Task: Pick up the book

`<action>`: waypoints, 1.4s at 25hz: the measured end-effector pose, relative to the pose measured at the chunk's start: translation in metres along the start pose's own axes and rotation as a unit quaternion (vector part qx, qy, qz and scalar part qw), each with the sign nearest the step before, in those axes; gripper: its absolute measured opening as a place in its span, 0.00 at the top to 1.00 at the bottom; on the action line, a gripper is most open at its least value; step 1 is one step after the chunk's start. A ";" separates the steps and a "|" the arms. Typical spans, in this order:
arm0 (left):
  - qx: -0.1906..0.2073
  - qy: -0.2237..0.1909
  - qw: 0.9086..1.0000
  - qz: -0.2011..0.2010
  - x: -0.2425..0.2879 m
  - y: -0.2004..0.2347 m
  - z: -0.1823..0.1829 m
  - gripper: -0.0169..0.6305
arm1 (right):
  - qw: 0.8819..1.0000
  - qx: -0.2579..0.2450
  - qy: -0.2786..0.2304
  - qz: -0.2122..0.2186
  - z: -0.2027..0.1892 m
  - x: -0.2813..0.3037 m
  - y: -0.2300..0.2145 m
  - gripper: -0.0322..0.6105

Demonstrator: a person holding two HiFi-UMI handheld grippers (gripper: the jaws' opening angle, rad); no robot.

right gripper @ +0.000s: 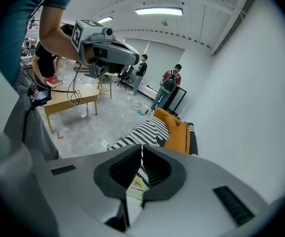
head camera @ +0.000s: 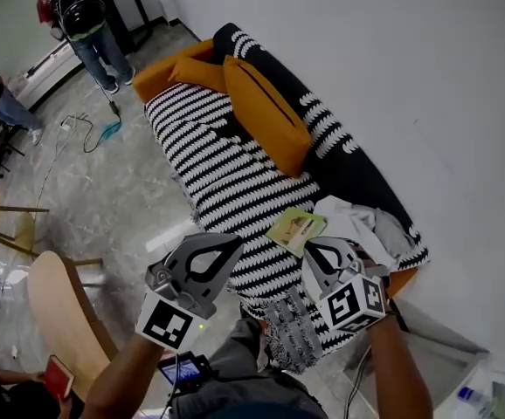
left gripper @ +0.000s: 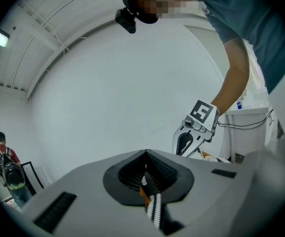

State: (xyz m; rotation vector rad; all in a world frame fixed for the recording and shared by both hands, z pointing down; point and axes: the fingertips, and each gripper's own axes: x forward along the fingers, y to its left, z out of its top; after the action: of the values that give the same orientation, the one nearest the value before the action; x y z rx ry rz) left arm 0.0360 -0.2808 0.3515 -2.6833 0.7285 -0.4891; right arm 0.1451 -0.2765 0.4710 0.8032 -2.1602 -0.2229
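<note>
A thin book (head camera: pixel 298 228) with a yellow-green cover lies flat on the black-and-white striped sofa (head camera: pixel 209 160), near its right end and beside a crumpled white cloth (head camera: pixel 357 221). My right gripper (head camera: pixel 310 245) hangs just in front of the book's near edge, jaws shut and empty. In the right gripper view the book (right gripper: pixel 137 185) shows below the closed tips (right gripper: pixel 142 147). My left gripper (head camera: pixel 238 239) hovers over the sofa's front edge, left of the book, also shut with nothing in it. Its view looks at the wall and at the right gripper (left gripper: pixel 184 144).
Orange cushions (head camera: pixel 266 112) lean on the sofa's backrest. A wooden table (head camera: pixel 60 312) with a red notebook (head camera: pixel 58 376) stands at the lower left. People (head camera: pixel 82 16) stand far off, and a cable (head camera: pixel 95 133) lies on the floor. A white wall runs behind the sofa.
</note>
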 end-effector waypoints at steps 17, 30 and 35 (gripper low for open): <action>-0.036 0.037 0.998 -0.024 0.033 0.006 -0.065 0.97 | 0.995 0.037 0.058 0.067 -0.087 0.078 0.015 0.92; -0.064 0.056 0.996 -0.024 0.046 0.011 -0.104 0.97 | 0.988 0.035 0.099 0.116 -0.138 0.121 0.029 0.84; -0.075 0.066 0.995 -0.024 0.048 0.014 -0.119 0.97 | 0.982 0.021 0.116 0.146 -0.156 0.138 0.041 0.80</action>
State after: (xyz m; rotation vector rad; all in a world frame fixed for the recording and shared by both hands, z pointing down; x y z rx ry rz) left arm 0.0209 -0.3429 0.4632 -2.8344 0.7661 -0.6525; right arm 0.1761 -0.3127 0.6779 0.4988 -2.0343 0.0646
